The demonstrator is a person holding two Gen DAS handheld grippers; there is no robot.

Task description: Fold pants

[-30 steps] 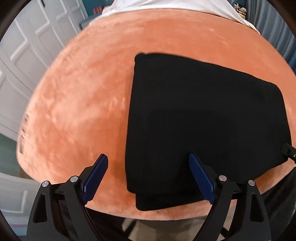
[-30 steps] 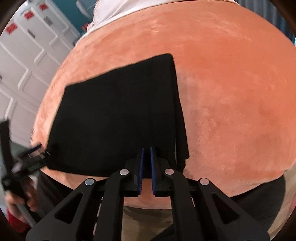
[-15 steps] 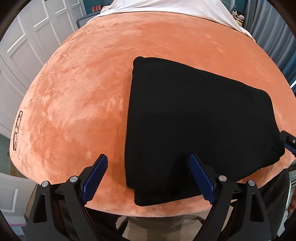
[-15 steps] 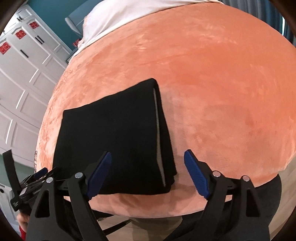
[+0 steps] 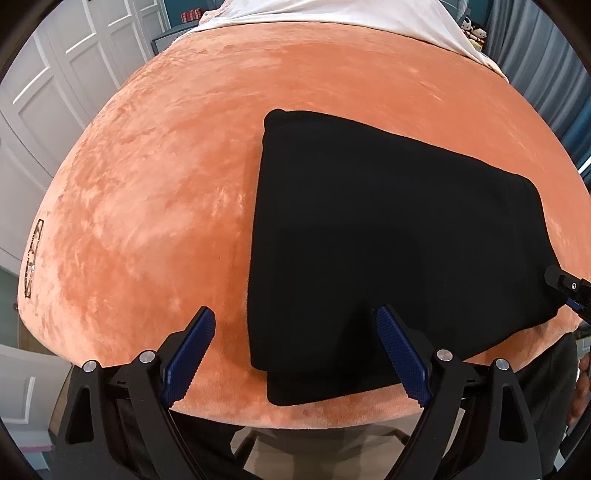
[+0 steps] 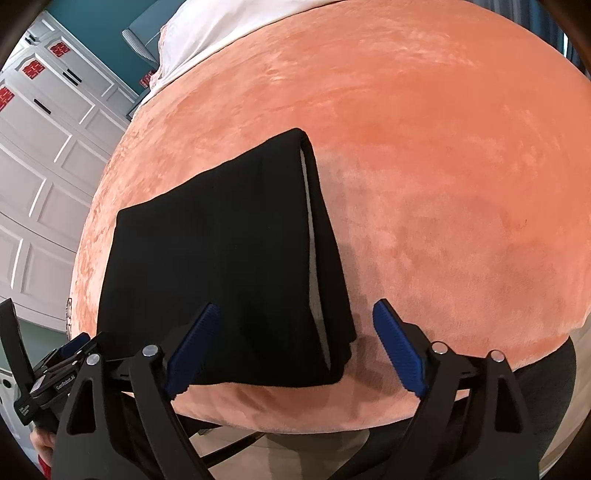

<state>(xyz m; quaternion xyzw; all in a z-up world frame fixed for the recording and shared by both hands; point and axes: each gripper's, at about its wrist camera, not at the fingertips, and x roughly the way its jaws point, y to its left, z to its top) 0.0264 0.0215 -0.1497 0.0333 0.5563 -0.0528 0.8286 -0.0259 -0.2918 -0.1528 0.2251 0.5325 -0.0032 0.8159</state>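
The black pants (image 5: 399, 243) lie folded into a flat rectangle on the orange plush bed cover (image 5: 155, 206), close to its near edge. My left gripper (image 5: 295, 354) is open and empty, held above the pants' near left corner. In the right wrist view the folded pants (image 6: 221, 266) show stacked layers with a pale lining along their right edge. My right gripper (image 6: 293, 347) is open and empty, above the pants' near right corner. The left gripper (image 6: 70, 358) also shows at the lower left there.
White panelled wardrobe doors (image 6: 40, 177) stand to the left of the bed. A white sheet (image 5: 332, 14) covers the far end of the bed. The bed's near edge (image 6: 295, 410) drops to a pale floor just below both grippers.
My right gripper let go of the pants' near right edge, opened and drew back. Both grippers have pulled back and up, so the pants look smaller.
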